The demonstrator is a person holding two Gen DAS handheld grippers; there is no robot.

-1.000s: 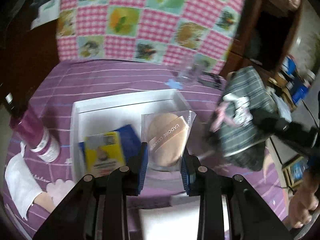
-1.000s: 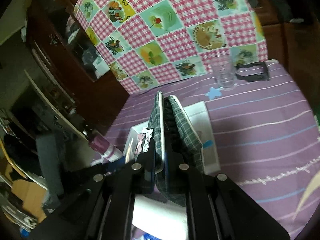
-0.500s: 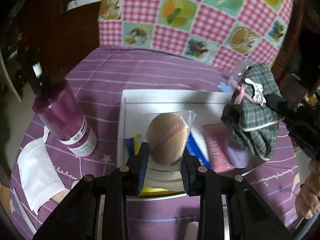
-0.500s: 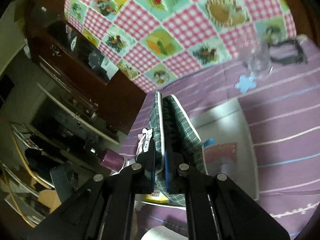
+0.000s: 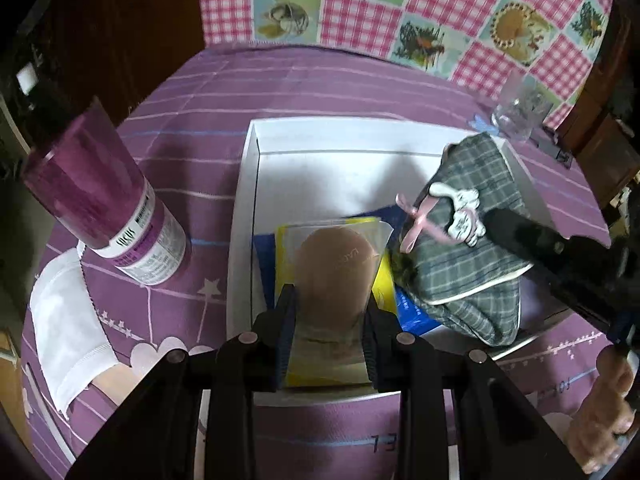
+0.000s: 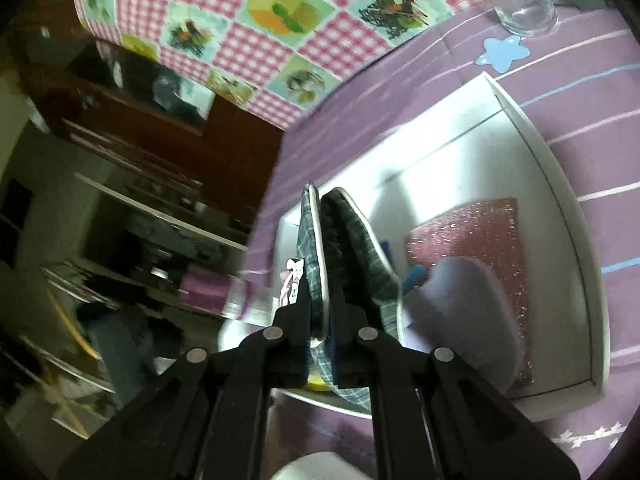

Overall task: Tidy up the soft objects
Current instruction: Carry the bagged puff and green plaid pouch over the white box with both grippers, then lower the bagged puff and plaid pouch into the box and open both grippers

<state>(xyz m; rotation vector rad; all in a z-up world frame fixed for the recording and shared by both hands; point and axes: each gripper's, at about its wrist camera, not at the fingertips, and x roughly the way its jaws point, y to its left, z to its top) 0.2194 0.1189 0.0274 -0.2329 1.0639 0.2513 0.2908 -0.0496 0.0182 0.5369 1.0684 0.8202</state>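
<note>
My left gripper (image 5: 327, 312) is shut on a beige powder puff in a clear sleeve (image 5: 334, 264), held over the near part of a white tray (image 5: 244, 200). A yellow and blue pack (image 5: 382, 280) lies in the tray beneath it. My right gripper (image 6: 325, 308) is shut on a green plaid fabric pouch (image 6: 360, 240) over the tray's (image 6: 560, 184) near side; the pouch (image 5: 468, 256) with a pink bow and white charm also shows in the left wrist view. A glittery pink pad (image 6: 488, 232) and a lilac soft piece (image 6: 460, 304) lie in the tray.
A purple bottle (image 5: 104, 200) stands left of the tray on the purple tablecloth (image 5: 304, 80). A white cloth (image 5: 64, 320) lies at the near left. A clear glass (image 6: 524, 4) stands beyond the tray. A checked cloth (image 5: 400, 8) hangs behind.
Both grippers have moved closer over the tray. The powder puff now sits lower over the yellow pack, and the plaid pouch has come down toward the tray's right part.
</note>
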